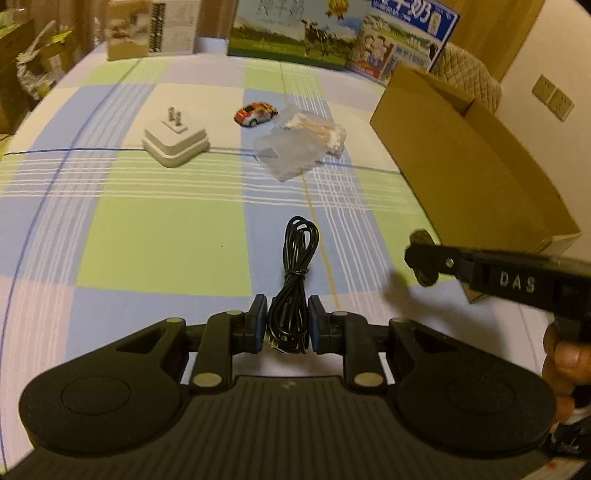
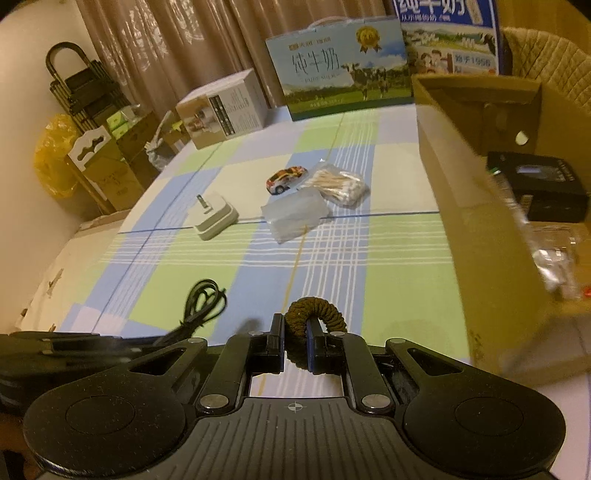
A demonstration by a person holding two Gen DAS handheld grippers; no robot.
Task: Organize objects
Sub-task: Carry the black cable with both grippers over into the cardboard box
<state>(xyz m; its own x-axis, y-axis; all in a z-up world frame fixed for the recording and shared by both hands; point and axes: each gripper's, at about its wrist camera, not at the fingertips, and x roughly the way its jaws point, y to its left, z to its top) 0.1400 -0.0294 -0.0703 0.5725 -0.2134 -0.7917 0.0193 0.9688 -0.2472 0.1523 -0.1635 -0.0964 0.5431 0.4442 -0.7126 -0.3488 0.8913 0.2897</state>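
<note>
With my left gripper (image 1: 287, 320) clamped on the black cable (image 1: 295, 266) and right gripper (image 2: 295, 341) on the brown hair tie (image 2: 314, 314), I judge carrying underway; next, release both over the cardboard box (image 2: 480, 229).

Left wrist view sits just behind the left gripper (image 1: 287, 320), angled down and forward across the green, blue and white checked cloth (image 1: 159, 236), with the open brown cardboard box (image 1: 469, 162) ahead to its right and the right gripper (image 1: 424, 258) entering from that side. Right wrist view rides close behind its own fingers, tilted down likewise, the box (image 2: 476, 236) near on its right. Both share the white plug adapter (image 1: 175, 142) (image 2: 213, 218), the small red-and-white toy car (image 1: 255, 113) (image 2: 286, 179) and the far milk cartons (image 1: 291, 31) (image 2: 343, 70).
</note>
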